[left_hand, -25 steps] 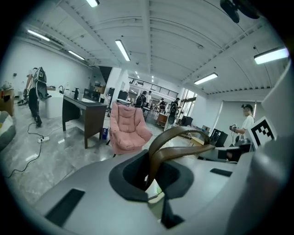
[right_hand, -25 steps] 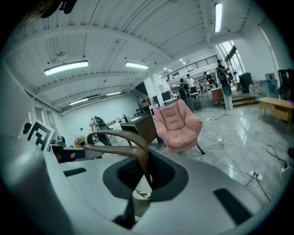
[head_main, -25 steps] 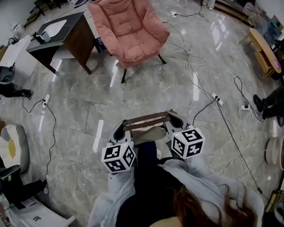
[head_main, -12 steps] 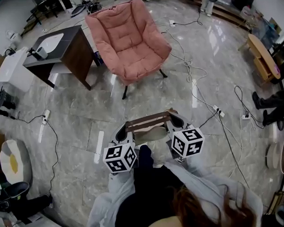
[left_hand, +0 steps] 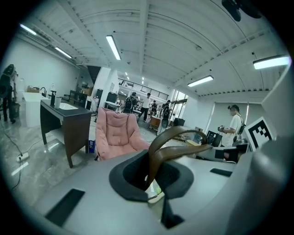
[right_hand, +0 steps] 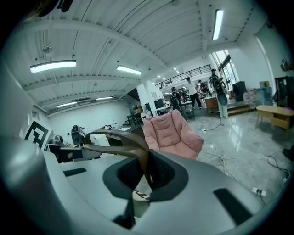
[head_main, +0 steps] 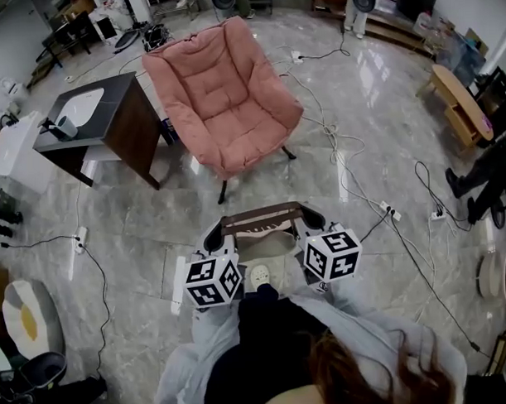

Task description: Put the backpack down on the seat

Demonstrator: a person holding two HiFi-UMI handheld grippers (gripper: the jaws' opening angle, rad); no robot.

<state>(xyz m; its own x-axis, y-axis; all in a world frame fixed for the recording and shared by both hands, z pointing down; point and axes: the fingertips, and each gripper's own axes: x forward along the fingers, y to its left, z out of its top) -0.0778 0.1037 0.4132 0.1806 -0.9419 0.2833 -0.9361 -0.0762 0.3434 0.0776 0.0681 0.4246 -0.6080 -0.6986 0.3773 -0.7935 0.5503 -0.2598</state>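
Note:
A pink padded chair [head_main: 224, 99] stands on the marble floor ahead of me; it also shows in the left gripper view [left_hand: 117, 133] and the right gripper view [right_hand: 172, 131]. I carry the backpack [head_main: 267, 244], a beige bag, by its brown strap [head_main: 262, 217], low in front of my body and well short of the chair. My left gripper [head_main: 214, 237] is shut on the strap's left end [left_hand: 165, 142]. My right gripper [head_main: 312, 220] is shut on its right end [right_hand: 124, 137]. Most of the bag hangs hidden below the grippers.
A dark desk with a white basin top [head_main: 101, 119] stands just left of the chair. Cables [head_main: 342, 152] and power strips trail over the floor to the right. A wooden bench [head_main: 456, 99] and a person's legs [head_main: 484, 176] are at the right edge.
The chair and desk have slid down the head view, so I am nearer to them. Both grippers keep their hold on the strap. A shoe now shows beneath the bag.

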